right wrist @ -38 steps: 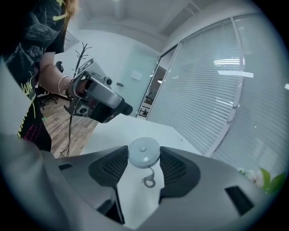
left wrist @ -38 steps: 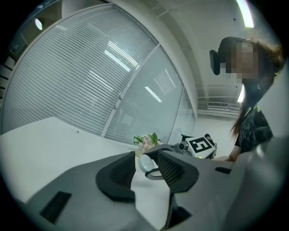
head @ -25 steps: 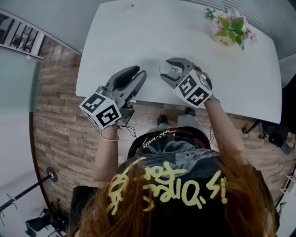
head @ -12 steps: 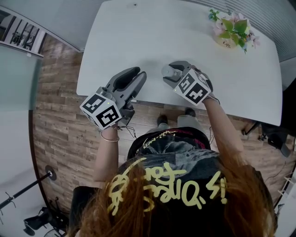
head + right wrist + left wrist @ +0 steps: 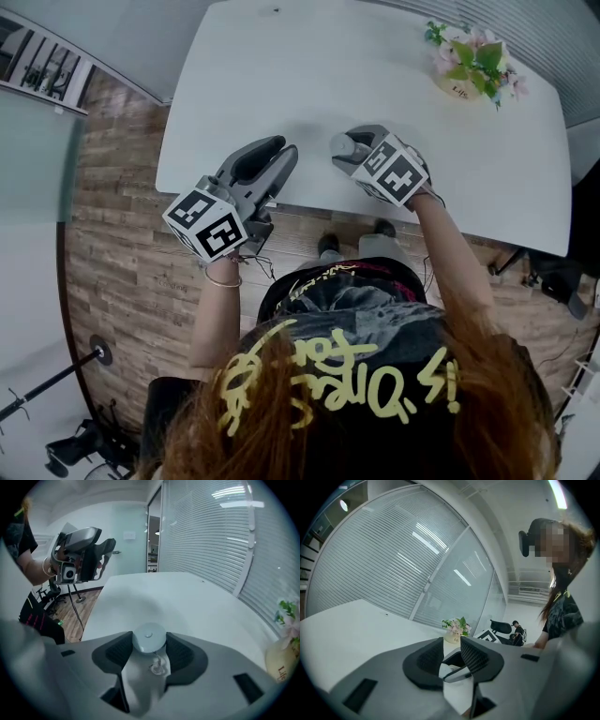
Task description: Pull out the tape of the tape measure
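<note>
A small round white tape measure (image 5: 149, 638) sits between the pads of my right gripper (image 5: 149, 643), which is shut on it; a small metal ring hangs below the case. No tape shows outside the case. In the head view the right gripper (image 5: 345, 148) tilts down over the near part of the white table (image 5: 309, 66), with the tape measure (image 5: 339, 144) at its tip. My left gripper (image 5: 279, 148) is level at the table's near edge, a short way left of it. Its jaws (image 5: 452, 649) stand a little apart with nothing between the pads.
A pot of pink flowers (image 5: 464, 70) stands at the table's far right corner. Wooden floor lies below the near table edge. A window wall with blinds is behind the table. Farther back are an office chair (image 5: 501, 626) and a person.
The right gripper has sunk a little toward the table and rolled, so its marker cube shows another face. The left gripper has stayed put.
</note>
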Motion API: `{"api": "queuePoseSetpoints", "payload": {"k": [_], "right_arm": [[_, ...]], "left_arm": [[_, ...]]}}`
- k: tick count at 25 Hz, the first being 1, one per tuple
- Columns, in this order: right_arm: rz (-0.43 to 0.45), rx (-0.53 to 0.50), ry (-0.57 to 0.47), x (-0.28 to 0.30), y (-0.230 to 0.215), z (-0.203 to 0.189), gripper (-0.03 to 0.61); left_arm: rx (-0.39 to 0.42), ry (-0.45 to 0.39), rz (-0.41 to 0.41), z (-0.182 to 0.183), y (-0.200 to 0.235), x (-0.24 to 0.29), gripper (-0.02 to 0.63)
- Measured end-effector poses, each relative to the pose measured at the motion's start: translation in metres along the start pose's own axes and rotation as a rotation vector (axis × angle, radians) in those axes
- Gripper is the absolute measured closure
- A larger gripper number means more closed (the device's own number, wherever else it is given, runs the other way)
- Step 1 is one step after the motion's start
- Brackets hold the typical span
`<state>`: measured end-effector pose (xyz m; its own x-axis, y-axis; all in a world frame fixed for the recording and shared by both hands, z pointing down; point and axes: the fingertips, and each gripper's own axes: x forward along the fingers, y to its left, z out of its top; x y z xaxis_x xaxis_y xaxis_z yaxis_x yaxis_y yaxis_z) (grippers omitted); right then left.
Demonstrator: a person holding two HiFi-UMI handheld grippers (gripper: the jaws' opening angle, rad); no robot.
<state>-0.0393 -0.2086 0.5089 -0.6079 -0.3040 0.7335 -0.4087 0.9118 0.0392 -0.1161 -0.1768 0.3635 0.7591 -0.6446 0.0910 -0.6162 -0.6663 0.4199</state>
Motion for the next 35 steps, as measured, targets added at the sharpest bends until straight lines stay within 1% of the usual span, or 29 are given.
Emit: {"api": "queuePoseSetpoints", "payload": {"k": [4, 14, 22, 27, 32, 35], "right_arm": [[0.034, 0.077, 0.006, 0.0, -0.004, -0.003, 0.351], [0.037, 0.076, 0.017, 0.001, -0.003, -0.004, 0.351], [0.029, 0.079, 0.004, 0.0, -0.002, -0.003, 0.351], [-0.003, 0.065, -0.03, -0.006, -0.003, 0.0, 0.347], [-0.011, 0.106, -0.119, -0.023, -0.008, 0.013, 0.347], [-0.013, 0.106, -0.16, -0.034, -0.009, 0.02, 0.347]], "left_arm": [[0.001, -0.007, 0.006, 0.002, 0.002, 0.0, 0.512], [0.001, -0.009, 0.011, 0.005, 0.006, 0.001, 0.517], [-0.013, -0.028, -0.02, 0.009, 0.001, 0.003, 0.522], [-0.002, -0.023, -0.015, 0.009, 0.002, 0.001, 0.522], [-0.008, -0.03, -0.008, 0.011, 0.002, 0.002, 0.523], [-0.003, -0.028, -0.01, 0.011, 0.002, 0.004, 0.525]]}}
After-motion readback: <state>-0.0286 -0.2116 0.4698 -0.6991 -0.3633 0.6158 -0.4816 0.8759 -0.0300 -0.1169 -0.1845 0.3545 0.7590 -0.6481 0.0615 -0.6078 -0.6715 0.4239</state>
